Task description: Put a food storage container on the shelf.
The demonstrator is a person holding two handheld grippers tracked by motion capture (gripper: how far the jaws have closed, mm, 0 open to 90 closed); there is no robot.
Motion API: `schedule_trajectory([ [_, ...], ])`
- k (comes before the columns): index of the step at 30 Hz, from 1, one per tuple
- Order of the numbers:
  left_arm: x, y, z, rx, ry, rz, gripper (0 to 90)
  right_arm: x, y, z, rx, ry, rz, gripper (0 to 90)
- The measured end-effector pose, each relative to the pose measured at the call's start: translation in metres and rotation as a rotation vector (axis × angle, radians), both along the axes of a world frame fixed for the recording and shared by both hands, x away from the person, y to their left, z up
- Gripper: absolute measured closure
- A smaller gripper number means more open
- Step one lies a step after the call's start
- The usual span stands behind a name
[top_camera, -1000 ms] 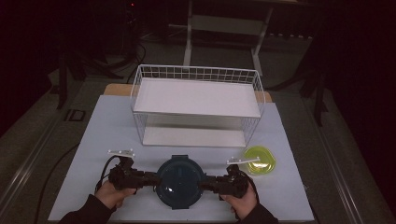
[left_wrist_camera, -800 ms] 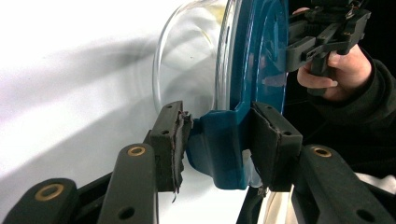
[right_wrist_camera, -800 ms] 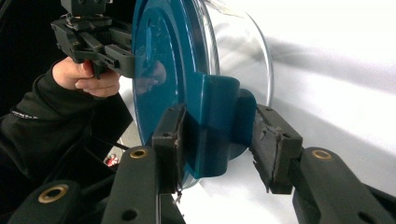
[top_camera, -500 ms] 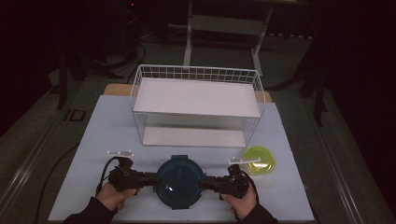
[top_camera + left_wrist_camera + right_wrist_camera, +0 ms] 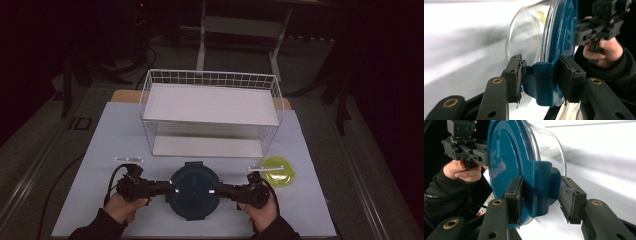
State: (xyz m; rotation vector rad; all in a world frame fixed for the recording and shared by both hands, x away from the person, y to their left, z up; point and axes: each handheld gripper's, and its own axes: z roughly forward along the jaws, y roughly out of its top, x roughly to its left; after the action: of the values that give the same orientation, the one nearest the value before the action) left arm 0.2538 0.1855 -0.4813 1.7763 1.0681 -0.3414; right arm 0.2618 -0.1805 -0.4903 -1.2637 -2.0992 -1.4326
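Glass container (image 5: 194, 190) with blue lid (image 5: 195, 184) at table's (image 5: 100, 145) near edge, centred, in front of wire rack (image 5: 210, 107). Yellow-green lid (image 5: 278, 171) near right edge, just beyond right hand.

Left gripper (image 5: 541, 82): clamped on lid's side latch tab (image 5: 540, 82), both pads pressing, one from bowl side, one from lid top. Right gripper (image 5: 540, 197): jaws just been closing on opposite tab (image 5: 541, 190); lid-side pad touching, bowl-side pad looks a hair off, so not a firm grip yet. In high view, both grippers level, pointing inward at container from either side.

Step in hand, as judged: securing two-sided hold on the latches, either to snap them or to lift the container, probably toward rack. Cannot tell which.

Next move calls for: finishing right-side squeeze until both pads bear, then matched motion from both hands. If lifting, level and together, else bowl tilts or tab slips out. Glass, so no jerks. Rack's lower shelf close behind; upper shelf needs a clear rise over wire rim first.
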Motion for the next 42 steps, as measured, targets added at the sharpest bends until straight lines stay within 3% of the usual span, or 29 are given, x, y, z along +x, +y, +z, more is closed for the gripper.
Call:
schedule_trajectory([
  [11,0.009,-0.005,0.035,-0.004,-0.047,0.028,56.2,0.006,-0.005,0.025,0.024,-0.012,-0.019,56.0],
  [22,0.02,-0.006,0.072,-0.04,-0.109,0.024,56.5,0.017,-0.009,0.065,0.04,-0.066,-0.031,55.9],
  [24,0.02,-0.006,0.072,-0.04,-0.109,0.024,56.5,0.018,-0.009,0.067,0.043,-0.069,-0.031,55.9],
  [25,0.026,-0.006,0.087,-0.049,-0.136,0.034,56.5,0.024,-0.009,0.076,0.058,-0.075,-0.035,55.9],
  [42,0.069,-0.008,0.147,-0.065,-0.211,0.066,56.7,0.068,-0.011,0.134,0.104,-0.149,-0.078,55.8],
])
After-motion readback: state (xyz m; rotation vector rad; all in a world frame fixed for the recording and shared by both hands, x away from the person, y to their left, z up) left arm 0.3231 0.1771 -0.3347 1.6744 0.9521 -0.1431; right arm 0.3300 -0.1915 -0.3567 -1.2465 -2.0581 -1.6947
